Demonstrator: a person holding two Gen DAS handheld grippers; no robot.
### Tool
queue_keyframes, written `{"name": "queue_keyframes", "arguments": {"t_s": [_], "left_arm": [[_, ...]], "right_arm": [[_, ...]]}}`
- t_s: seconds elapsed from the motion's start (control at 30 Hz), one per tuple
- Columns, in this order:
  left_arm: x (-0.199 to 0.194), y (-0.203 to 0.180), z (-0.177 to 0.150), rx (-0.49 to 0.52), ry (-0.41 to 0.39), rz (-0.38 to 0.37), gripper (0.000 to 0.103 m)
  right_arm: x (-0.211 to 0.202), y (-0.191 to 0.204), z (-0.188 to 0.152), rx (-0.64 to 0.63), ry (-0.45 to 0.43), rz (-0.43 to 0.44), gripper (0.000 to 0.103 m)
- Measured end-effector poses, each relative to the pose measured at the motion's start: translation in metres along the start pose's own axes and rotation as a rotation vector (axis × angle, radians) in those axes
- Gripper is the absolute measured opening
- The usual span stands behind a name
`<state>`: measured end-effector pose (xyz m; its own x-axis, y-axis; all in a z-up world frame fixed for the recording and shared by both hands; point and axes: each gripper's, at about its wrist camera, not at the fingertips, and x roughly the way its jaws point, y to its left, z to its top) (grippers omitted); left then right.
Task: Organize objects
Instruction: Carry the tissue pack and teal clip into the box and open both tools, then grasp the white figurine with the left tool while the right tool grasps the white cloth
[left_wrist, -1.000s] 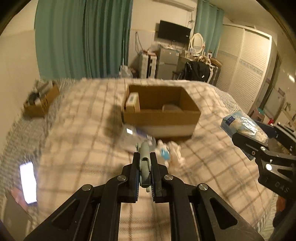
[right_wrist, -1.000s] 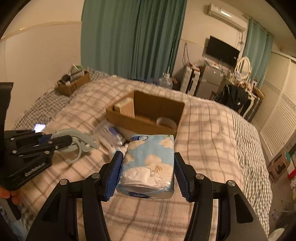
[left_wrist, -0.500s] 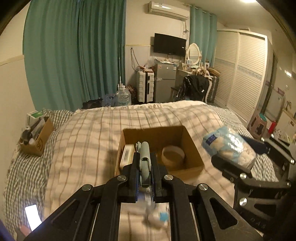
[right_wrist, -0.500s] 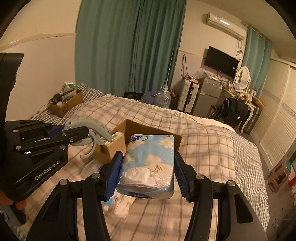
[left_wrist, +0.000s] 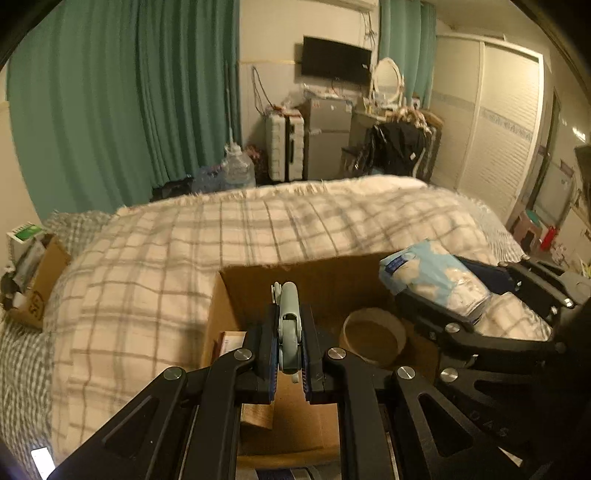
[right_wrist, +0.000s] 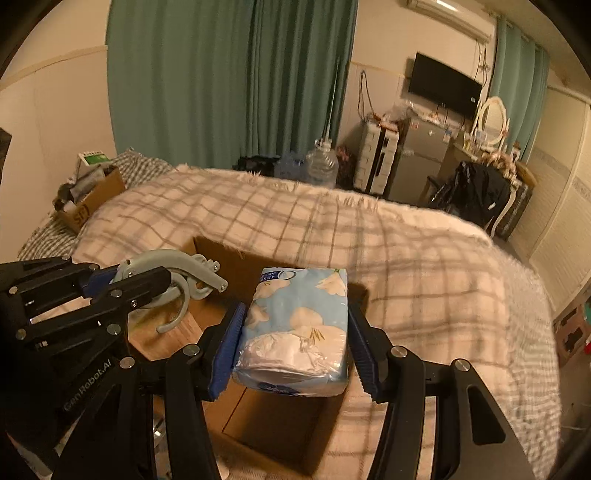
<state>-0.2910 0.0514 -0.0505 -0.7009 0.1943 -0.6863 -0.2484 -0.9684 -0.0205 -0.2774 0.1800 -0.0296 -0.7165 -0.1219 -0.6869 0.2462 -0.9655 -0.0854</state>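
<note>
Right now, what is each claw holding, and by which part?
Left claw pinches the grey-green hook edge-on by its flat body. Right claw squeezes the blue tissue pack across its two long sides.

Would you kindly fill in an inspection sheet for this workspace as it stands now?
Surface: bed under a plaid blanket.
Job's things: open cardboard box on the bed, holding a round container and a small carton; tissue pack; grey hook.
Clutter: second box of odds and ends at the bed's far left corner.
Grippers: left gripper shut on the hook; right gripper shut on the tissue pack; both above the box.
Cables: wires hanging under the wall TV.
Surroundings: green curtains, water jug, wardrobe.
</note>
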Motion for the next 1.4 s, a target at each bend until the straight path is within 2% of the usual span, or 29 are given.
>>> {"name": "queue_keyframes", "arguments": {"t_s": [0.07, 0.17, 0.2, 0.23, 0.37, 0.4, 0.43, 0.47, 0.5, 0.57, 0.63, 0.83, 1.0, 1.13, 1.23, 1.4], "left_arm": [[0.011, 0.004, -0.005, -0.007, 0.019, -0.018, 0.009], [0.016, 0.004, -0.011, -0.002, 0.04, -0.011, 0.01], [0.015, 0.002, -0.013, 0.006, 0.045, -0.003, 0.011], [0.013, 0.001, -0.013, 0.011, 0.048, 0.002, 0.012], [-0.004, -0.001, -0.012, 0.021, 0.06, 0.001, 0.02], [-0.012, 0.0, -0.012, 0.021, 0.054, 0.004, 0.029], [-0.019, 0.001, -0.012, 0.022, 0.047, 0.008, 0.044], [-0.031, 0.003, -0.013, 0.021, 0.029, 0.02, 0.054], [-0.038, 0.006, -0.012, 0.019, 0.014, 0.03, 0.068], [-0.058, 0.01, -0.015, 0.017, -0.02, 0.052, 0.074], [-0.073, 0.014, -0.016, 0.014, -0.018, 0.065, 0.081], [-0.112, 0.03, -0.033, -0.038, -0.008, 0.087, 0.085], [-0.149, 0.036, -0.046, -0.018, -0.039, 0.125, 0.093], [-0.169, 0.045, -0.056, -0.061, -0.056, 0.138, 0.094], [-0.172, 0.045, -0.075, -0.11, -0.074, 0.14, 0.102], [-0.142, 0.029, -0.114, -0.134, -0.033, 0.12, 0.102]], "right_arm": [[0.014, -0.004, -0.011, 0.025, 0.024, 0.028, 0.054], [0.021, -0.01, -0.02, 0.051, 0.043, 0.039, 0.062], [0.019, -0.01, -0.022, 0.051, 0.036, 0.033, 0.071], [0.014, -0.012, -0.022, 0.053, 0.025, 0.025, 0.073], [-0.017, -0.015, -0.017, 0.059, -0.018, -0.002, 0.076], [-0.024, -0.015, -0.015, 0.055, -0.026, -0.01, 0.078], [-0.033, -0.014, -0.014, 0.049, -0.036, -0.02, 0.079], [-0.046, -0.013, -0.013, 0.044, -0.051, -0.034, 0.08], [-0.054, -0.014, -0.012, 0.043, -0.059, -0.038, 0.08], [-0.08, -0.015, -0.01, 0.047, -0.086, -0.038, 0.081], [-0.103, -0.015, -0.007, 0.048, -0.111, -0.038, 0.081], [-0.16, -0.009, -0.004, 0.028, -0.162, -0.077, 0.081], [-0.203, -0.006, 0.003, 0.01, -0.184, -0.076, 0.081], [-0.225, -0.002, 0.004, 0.0, -0.195, -0.076, 0.081], [-0.222, 0.007, -0.009, -0.023, -0.177, -0.042, 0.081], [-0.173, 0.028, -0.063, -0.016, -0.111, -0.012, 0.081]]}}
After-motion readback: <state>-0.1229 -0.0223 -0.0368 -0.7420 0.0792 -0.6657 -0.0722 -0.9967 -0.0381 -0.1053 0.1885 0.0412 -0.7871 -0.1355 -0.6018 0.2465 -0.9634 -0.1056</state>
